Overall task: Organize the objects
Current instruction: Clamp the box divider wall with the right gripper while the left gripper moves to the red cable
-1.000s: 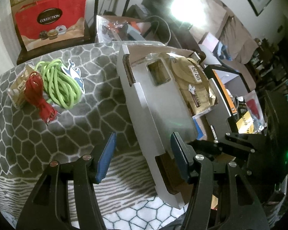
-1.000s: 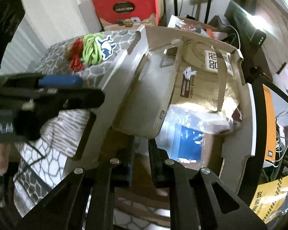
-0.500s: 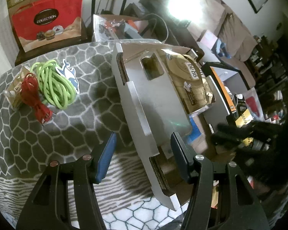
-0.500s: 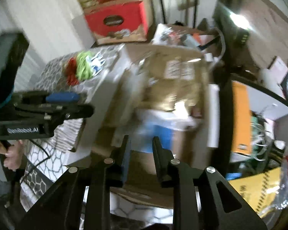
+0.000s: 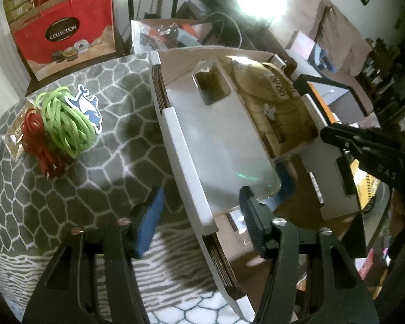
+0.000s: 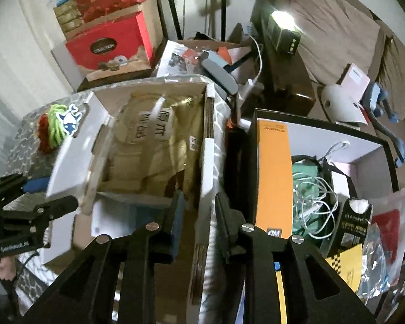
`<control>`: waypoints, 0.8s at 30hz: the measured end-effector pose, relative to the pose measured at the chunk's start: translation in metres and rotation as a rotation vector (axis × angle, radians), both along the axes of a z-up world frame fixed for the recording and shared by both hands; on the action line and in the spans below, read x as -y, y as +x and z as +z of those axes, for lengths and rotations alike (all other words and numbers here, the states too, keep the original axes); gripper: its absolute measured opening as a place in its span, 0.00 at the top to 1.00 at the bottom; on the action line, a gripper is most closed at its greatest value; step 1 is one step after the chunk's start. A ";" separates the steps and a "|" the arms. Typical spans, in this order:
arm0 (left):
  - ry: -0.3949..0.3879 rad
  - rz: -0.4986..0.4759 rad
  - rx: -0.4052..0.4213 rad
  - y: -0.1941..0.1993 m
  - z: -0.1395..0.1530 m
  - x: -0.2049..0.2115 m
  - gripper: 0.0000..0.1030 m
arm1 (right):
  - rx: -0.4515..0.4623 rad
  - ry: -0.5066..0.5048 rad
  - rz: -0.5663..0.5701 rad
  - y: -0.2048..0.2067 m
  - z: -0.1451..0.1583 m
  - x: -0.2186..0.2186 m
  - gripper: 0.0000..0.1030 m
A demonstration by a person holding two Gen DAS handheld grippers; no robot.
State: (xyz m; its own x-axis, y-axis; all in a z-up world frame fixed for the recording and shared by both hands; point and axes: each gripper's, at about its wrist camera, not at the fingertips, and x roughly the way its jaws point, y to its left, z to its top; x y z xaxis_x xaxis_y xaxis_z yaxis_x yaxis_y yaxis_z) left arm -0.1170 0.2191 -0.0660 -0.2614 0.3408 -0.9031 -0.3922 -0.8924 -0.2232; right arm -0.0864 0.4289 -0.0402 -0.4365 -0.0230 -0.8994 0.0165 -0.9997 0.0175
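A white cardboard box (image 5: 221, 140) stands on the grey patterned blanket (image 5: 67, 189), holding a tan paper bag (image 5: 278, 100). My left gripper (image 5: 199, 216) is open, its fingers on either side of the box's left wall. My right gripper (image 6: 199, 216) is open, its fingers on either side of the box's right wall (image 6: 208, 162); the bag (image 6: 154, 145) lies inside. A green cord bundle (image 5: 64, 121) with a whale tag and a red cord bundle (image 5: 37, 135) lie on the blanket, left of the box.
A red gift bag (image 5: 64, 29) stands behind the blanket. Right of the box a black-rimmed bin (image 6: 375, 140) holds an orange box (image 6: 272, 178), white cables (image 6: 316, 194) and packets. Clutter and a sofa lie behind.
My right gripper has moved from the box's near left part to its right wall and has opened wider. The left gripper stays open at the left wall.
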 end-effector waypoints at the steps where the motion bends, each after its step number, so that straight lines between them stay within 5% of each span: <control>1: -0.002 0.003 0.008 -0.001 -0.003 0.000 0.57 | 0.004 0.009 -0.003 -0.002 -0.002 -0.001 0.76; 5: 0.012 0.008 0.026 -0.003 -0.006 0.002 0.56 | 0.019 -0.008 -0.012 -0.009 -0.011 -0.004 0.77; 7: 0.012 0.007 0.023 -0.003 -0.006 0.002 0.57 | 0.029 -0.008 -0.015 -0.012 -0.015 -0.004 0.87; 9: 0.010 0.002 0.003 -0.002 -0.005 0.002 0.76 | 0.032 0.006 -0.018 -0.013 -0.018 -0.002 0.88; 10: -0.002 0.007 -0.004 -0.001 -0.004 0.002 0.77 | 0.027 0.017 -0.019 -0.013 -0.019 0.000 0.88; 24: 0.021 0.045 -0.028 0.004 0.009 0.022 0.78 | -0.014 -0.004 -0.018 -0.014 -0.015 0.011 0.89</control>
State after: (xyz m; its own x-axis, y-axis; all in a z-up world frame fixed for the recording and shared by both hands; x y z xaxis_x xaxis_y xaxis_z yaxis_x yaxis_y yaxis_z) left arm -0.1126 0.1973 -0.0573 -0.3021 0.3470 -0.8879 -0.3581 -0.9045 -0.2317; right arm -0.1000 0.4176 -0.0553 -0.4491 -0.0190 -0.8933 -0.0013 -0.9998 0.0219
